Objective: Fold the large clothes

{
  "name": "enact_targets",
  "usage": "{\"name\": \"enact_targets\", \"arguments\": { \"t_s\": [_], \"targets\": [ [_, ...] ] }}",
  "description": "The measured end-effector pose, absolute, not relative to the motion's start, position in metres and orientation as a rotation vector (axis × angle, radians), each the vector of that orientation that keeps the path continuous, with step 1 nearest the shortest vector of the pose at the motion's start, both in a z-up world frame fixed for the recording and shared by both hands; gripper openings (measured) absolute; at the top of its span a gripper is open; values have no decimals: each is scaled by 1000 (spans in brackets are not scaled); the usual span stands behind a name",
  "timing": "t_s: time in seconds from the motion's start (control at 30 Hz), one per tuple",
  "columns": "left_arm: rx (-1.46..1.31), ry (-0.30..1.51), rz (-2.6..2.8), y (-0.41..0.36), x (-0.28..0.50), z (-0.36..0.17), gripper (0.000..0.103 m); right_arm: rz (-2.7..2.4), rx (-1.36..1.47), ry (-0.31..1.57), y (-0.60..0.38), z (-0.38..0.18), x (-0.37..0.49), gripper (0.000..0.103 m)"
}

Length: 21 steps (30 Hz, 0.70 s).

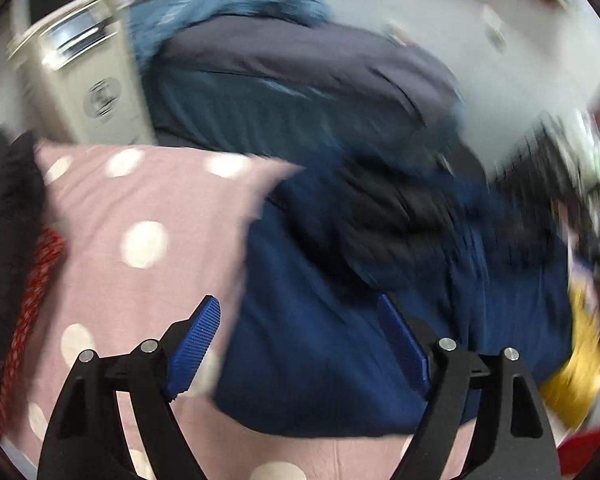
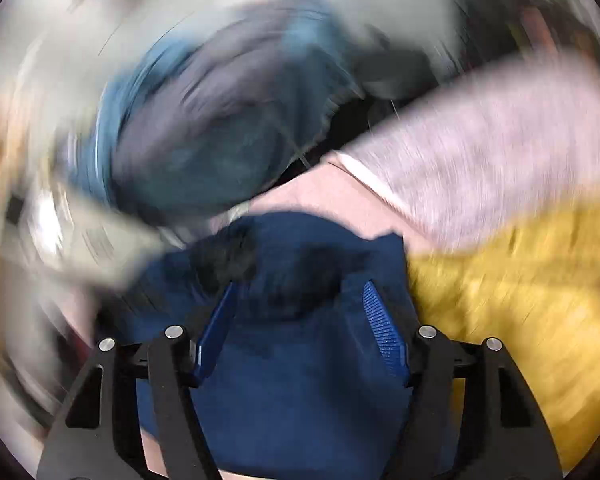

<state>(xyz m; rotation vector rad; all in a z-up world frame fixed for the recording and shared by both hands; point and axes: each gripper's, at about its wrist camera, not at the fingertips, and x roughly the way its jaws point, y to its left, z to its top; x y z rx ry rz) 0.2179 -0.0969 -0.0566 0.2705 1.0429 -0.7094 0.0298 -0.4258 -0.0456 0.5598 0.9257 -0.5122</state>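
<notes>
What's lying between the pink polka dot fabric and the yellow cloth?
In the left wrist view, a dark navy garment lies between the pink polka dot fabric and the yellow cloth; the right wrist view shows it beside the yellow too.

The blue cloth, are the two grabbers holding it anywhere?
No. The left gripper and the right gripper both stand open above the navy garment, pads apart and not pinching the fabric. Nothing is held.

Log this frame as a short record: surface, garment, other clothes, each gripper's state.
surface: pink dotted sheet
garment: navy cloth, bunched on the sheet
other clothes: blue-grey pile behind it; yellow cloth beside it
left gripper: open, nothing held
right gripper: open over the navy cloth, no grip
image: heavy motion blur
</notes>
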Motion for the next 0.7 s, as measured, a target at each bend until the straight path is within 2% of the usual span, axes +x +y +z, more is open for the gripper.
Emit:
{"name": "enact_targets", "arguments": {
  "t_s": [0.17, 0.33, 0.4, 0.53, 0.63, 0.7],
  "targets": [
    [565, 1000, -792, -156, 176, -102, 79, -365, 375, 1119, -358, -102, 52, 66],
    [612, 937, -723, -196, 222, -103, 79, -438, 277, 1145, -381, -122, 76, 65],
    [554, 1029, -709, -208, 264, -111, 81, -493, 277, 1152, -408, -124, 82, 65],
    [493, 1174, -681, -222, 314, -138, 80, -477, 412, 1173, -461, -137, 86, 54],
    [408, 1309, -670, -224, 335, -165, 83, -454, 503, 1189, -475, -156, 87, 53],
    [423, 1321, -671, -228, 336, -177, 87, -448, 489, 1209, -475, -166, 91, 54]
  ]
}}
